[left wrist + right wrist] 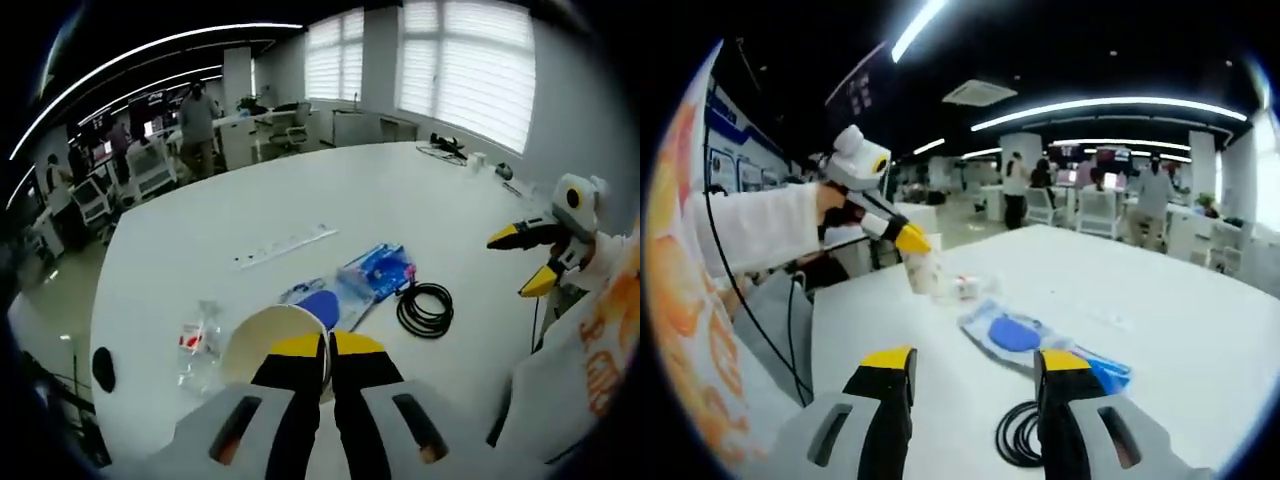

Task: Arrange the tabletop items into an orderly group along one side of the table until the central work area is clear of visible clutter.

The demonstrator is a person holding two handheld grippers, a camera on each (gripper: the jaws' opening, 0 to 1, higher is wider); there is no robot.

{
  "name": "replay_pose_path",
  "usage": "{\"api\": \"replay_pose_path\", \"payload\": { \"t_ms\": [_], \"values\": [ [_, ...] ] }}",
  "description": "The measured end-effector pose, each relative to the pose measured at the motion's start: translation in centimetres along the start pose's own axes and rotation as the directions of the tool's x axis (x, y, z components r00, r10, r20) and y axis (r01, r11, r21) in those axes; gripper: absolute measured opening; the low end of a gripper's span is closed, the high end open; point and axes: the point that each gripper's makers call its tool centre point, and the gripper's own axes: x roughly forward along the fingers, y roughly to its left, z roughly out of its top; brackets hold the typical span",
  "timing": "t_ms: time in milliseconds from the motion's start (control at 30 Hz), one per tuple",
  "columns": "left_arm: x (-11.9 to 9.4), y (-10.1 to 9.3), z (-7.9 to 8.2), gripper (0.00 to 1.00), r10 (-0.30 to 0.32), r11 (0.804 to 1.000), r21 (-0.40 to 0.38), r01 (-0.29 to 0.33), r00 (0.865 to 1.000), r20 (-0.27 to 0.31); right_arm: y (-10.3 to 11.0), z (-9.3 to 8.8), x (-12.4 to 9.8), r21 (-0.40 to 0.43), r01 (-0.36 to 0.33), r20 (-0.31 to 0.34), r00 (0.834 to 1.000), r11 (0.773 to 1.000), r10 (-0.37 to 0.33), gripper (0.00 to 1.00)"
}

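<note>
- Left gripper (328, 345): jaws pressed nearly together, pinching the rim of a paper cup (268, 340), which it holds at the near edge of the clutter.
- Right gripper (973, 368): jaws spread wide, holding nothing, hanging just above the black cable coil (1020, 432).
- So I'd say we're mid-move on the cup. Next it needs carrying to one side and setting down upright, then the open gripper can grab the coil.
- Still sitting mid-table: a blue packet (378, 270), a blue pouch in clear plastic (318, 301), a crumpled clear wrapper (198, 340), and a white power strip (286, 247) a bit further out.
- Surface is a big white table (420, 200). Open-plan office around it, blinds on the windows, people standing at desks in the back.
</note>
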Motion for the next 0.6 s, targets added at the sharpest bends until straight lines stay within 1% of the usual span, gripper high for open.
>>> {"api": "replay_pose_path", "payload": {
  "t_ms": [67,133,267,367,433,467,600],
  "values": [
    [0.6,0.5,-0.1,0.0,0.015,1.0,-0.01,-0.016,1.0,-0.023,-0.5,-0.2,0.0,0.013,0.009,-0.007,1.0,1.0,-0.009,0.48],
    [1.5,1.4,-0.5,0.0,0.02,0.999,-0.024,-0.021,0.999,-0.04,-0.8,-0.5,0.0,0.029,0.014,-0.018,1.0,0.999,-0.013,0.5],
    [2.9,2.5,-0.9,0.0,0.021,0.998,-0.063,-0.026,0.998,-0.064,-1.2,-1.3,0.0,0.054,0.016,-0.04,0.999,0.998,-0.014,0.52],
    [4.6,4.5,-1.2,0.0,0.043,0.996,-0.072,-0.049,0.995,-0.087,-1.6,-2.3,0.1,0.087,0.02,-0.069,0.997,0.996,-0.013,0.53],
    [5.1,5.5,-1.5,0.0,0.058,0.994,-0.085,-0.067,0.992,-0.111,-1.9,-2.7,0.1,0.095,0.028,-0.083,0.996,0.995,-0.02,0.52],
    [5.6,6.2,-1.7,0.0,0.069,0.992,-0.095,-0.08,0.991,-0.118,-2.2,-3.0,0.1,0.103,0.033,-0.092,0.995,0.994,-0.024,0.52],
    [7.3,8.4,-2.8,0.0,0.086,0.988,-0.117,-0.105,0.984,-0.154,-3.3,-3.7,0.3,0.13,0.055,-0.116,0.993,0.99,-0.04,0.52]
  ]
}}
